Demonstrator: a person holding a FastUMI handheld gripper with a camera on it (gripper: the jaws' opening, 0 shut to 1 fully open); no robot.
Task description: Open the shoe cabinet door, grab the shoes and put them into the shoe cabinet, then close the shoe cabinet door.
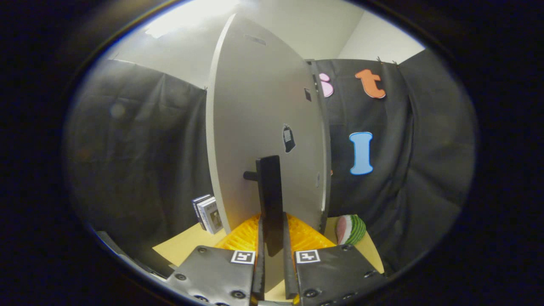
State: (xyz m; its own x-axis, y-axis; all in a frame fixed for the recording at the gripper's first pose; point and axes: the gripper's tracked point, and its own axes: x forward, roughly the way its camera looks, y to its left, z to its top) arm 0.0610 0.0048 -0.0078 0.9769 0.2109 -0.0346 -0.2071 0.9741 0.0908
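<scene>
At the frame's centre the gripper (272, 242) has its jaws closed on the stiff black bar handle (270, 199) of the light grey cabinet door (259, 127), probably easy to swing.

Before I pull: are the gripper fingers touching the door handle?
Touching. The gripper view shows the handle between both fingers of the gripper, no gap visible.

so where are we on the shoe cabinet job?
Door phase: the hand-held gripper is shut on the black handle of the cabinet door, which looks swung partly open. I can't tell opening from closing here. No shoes to be seen, so whether they're stowed is unknown.
</scene>
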